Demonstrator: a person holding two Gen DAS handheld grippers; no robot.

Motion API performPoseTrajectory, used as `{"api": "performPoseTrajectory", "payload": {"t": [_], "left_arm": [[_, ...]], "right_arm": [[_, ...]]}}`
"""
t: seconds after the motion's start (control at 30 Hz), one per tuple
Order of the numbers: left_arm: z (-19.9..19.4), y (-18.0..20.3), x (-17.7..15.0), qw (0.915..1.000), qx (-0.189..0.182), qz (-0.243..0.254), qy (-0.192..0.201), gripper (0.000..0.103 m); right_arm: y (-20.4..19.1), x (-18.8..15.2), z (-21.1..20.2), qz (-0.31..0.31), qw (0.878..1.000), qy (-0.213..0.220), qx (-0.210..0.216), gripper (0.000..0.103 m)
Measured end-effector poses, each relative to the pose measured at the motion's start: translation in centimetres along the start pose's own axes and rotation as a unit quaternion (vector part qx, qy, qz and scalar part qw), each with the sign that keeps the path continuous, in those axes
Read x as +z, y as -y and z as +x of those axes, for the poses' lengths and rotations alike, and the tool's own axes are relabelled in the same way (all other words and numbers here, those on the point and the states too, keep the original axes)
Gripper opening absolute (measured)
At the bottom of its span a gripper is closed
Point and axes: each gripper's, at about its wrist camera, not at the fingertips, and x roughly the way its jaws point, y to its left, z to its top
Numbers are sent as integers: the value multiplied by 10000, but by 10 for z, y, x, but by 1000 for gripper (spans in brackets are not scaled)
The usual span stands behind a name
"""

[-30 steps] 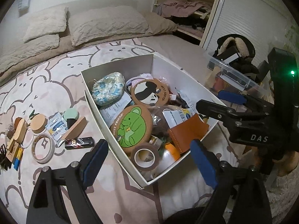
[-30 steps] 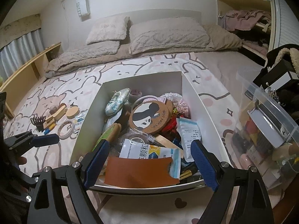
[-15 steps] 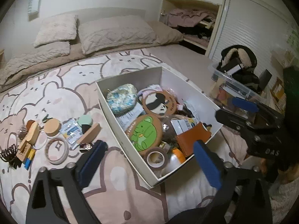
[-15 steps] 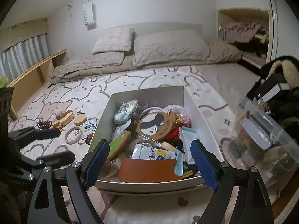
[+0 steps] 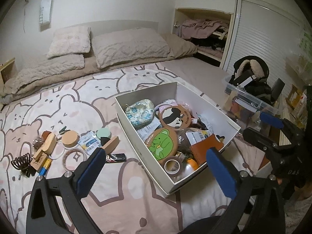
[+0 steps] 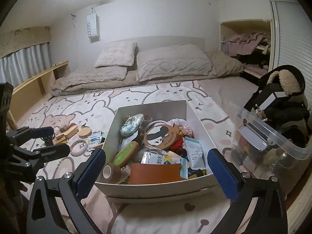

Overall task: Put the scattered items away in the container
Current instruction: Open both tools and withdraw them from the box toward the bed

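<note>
A white box (image 5: 124, 117) sits on the bed, packed with coasters, pouches, tape and a brown wallet (image 5: 204, 150); it also shows in the right wrist view (image 6: 148, 187). Scattered items lie left of it: a tape ring (image 5: 74, 157), a wooden lid (image 5: 68, 136), a green sponge (image 5: 103, 133), a black tube (image 5: 115, 157), a black hair claw (image 5: 21, 162). My left gripper (image 5: 156, 172) is open and empty, above the bed near the box's front left corner. My right gripper (image 6: 156, 172) is open and empty, over the box's near wall.
A clear plastic bin (image 6: 273, 142) full of things stands right of the box, with a black fleece-lined bag (image 5: 251, 72) behind it. Pillows (image 5: 128, 46) lie at the head of the bed. A wooden shelf (image 6: 37, 81) runs along the left.
Both grippers have pulled back and risen away from the box, so more of the room shows. Both stay open and empty. The items have not moved.
</note>
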Motion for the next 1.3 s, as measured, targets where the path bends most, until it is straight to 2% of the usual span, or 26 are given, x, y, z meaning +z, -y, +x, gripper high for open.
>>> {"api": "performPoseTrajectory", "payload": {"t": [0.57,1.3], "left_arm": [[-40,-8,-7,9994,108,48,317,103],[-76,-31,-8,9976,235,-119,643,103]], "right_arm": [[-16,-3,-32,13,9998,197,1,103],[-41,9,-49,-86,9993,361,55,103]]}}
